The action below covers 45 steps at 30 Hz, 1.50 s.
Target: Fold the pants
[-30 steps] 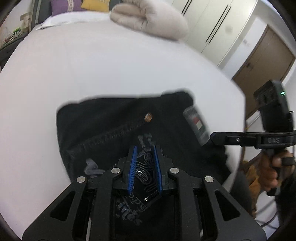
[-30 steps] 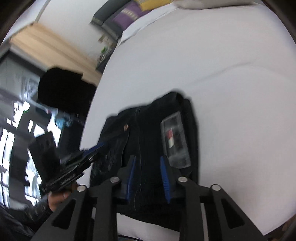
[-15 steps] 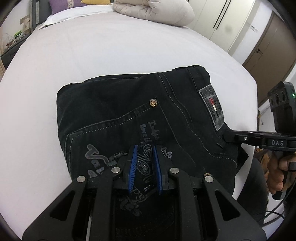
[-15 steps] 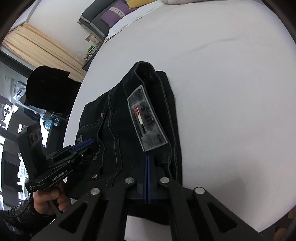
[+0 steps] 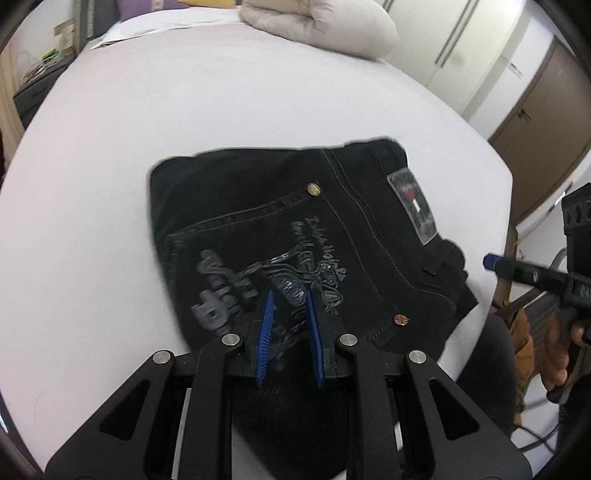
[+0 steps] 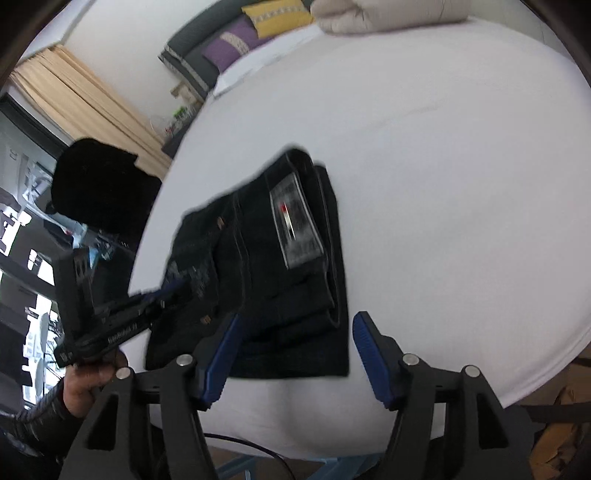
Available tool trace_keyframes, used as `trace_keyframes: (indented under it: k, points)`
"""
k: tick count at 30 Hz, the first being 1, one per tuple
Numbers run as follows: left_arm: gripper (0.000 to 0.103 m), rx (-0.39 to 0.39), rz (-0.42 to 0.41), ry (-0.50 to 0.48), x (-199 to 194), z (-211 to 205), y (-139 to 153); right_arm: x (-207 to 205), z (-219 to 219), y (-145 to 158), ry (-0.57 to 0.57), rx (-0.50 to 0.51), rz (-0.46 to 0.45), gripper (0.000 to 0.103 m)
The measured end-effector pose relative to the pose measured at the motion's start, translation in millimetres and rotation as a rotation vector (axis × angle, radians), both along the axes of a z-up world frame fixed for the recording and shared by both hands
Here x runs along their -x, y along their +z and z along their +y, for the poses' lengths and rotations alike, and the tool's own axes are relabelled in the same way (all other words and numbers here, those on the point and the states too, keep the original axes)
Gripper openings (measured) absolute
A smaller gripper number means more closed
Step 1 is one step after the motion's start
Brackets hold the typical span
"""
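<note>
Black jeans (image 5: 280, 225) lie folded into a compact stack on the white bed, with a grey waistband patch (image 5: 412, 203) and a printed back pocket on top. They also show in the right wrist view (image 6: 273, 258). My left gripper (image 5: 290, 306) hovers over the near edge of the stack, its blue pads slightly apart with nothing between them. My right gripper (image 6: 297, 325) is wide open and empty, just off the near edge of the stack. The right gripper also shows at the right of the left wrist view (image 5: 491, 262).
The white bed (image 5: 184, 92) spreads around the jeans. A rolled beige duvet (image 5: 321, 26) and purple and yellow pillows (image 6: 236, 42) lie at the far end. Wardrobe doors and a brown door (image 5: 535, 122) stand to the right. The bed's near edge is close.
My right gripper was shut at the jeans' edge and has opened wide and pulled back. My left gripper has lifted back a little from the stack.
</note>
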<state>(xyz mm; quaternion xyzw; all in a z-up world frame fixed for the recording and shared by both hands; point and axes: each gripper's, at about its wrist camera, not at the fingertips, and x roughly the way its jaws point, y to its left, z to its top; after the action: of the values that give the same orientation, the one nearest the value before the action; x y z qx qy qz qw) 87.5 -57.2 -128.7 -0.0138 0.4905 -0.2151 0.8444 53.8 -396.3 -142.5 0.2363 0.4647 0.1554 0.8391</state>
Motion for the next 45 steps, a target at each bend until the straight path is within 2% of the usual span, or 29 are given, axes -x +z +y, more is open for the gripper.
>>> trace_keyframes:
  k: [1,2,3,5,6,10,17,22,24,27,32,36,40,45]
  points:
    - [0.019,0.012,-0.011,0.009,3,7,5,-3,-3,4,-0.006,-0.004,-0.01,0.066]
    - [0.028,0.027,-0.017,0.026,4,15,9,-7,-5,6,-0.005,-0.003,-0.015,0.067]
    - [0.053,0.042,-0.017,0.049,4,23,12,-10,-5,8,-0.002,0.002,-0.015,0.067]
    - [0.086,0.078,-0.029,0.093,4,44,19,-26,-5,7,0.016,0.026,-0.005,0.067]
    - [0.086,0.092,-0.03,0.117,3,51,18,-32,-6,4,0.026,0.025,-0.002,0.067]
    - [0.086,0.14,0.059,0.139,-7,72,10,-62,-10,-16,0.026,-0.035,0.053,0.067]
    - [0.086,0.276,0.236,0.117,-34,60,-34,-90,-7,-56,0.059,-0.142,0.163,0.064]
    - [0.085,0.297,0.254,0.088,-46,49,-38,-94,3,-63,0.097,-0.167,0.173,0.058]
    - [0.075,0.293,0.264,0.084,-51,44,-41,-96,5,-66,0.092,-0.167,0.184,0.054]
    - [0.055,0.283,0.265,0.092,-54,45,-42,-95,9,-67,0.084,-0.151,0.192,0.046]
    - [0.039,0.29,0.248,0.095,-53,46,-35,-84,28,-49,0.089,-0.034,0.145,0.029]
    - [0.025,0.298,0.22,0.086,-51,48,-22,-73,50,-24,0.109,0.07,0.081,0.021]
    - [0.022,0.312,0.177,0.069,-51,61,0,-72,71,5,0.138,0.094,0.024,0.02]
    - [0.022,0.276,0.08,0.094,-72,102,36,-101,106,36,0.196,0.035,-0.032,0.02]
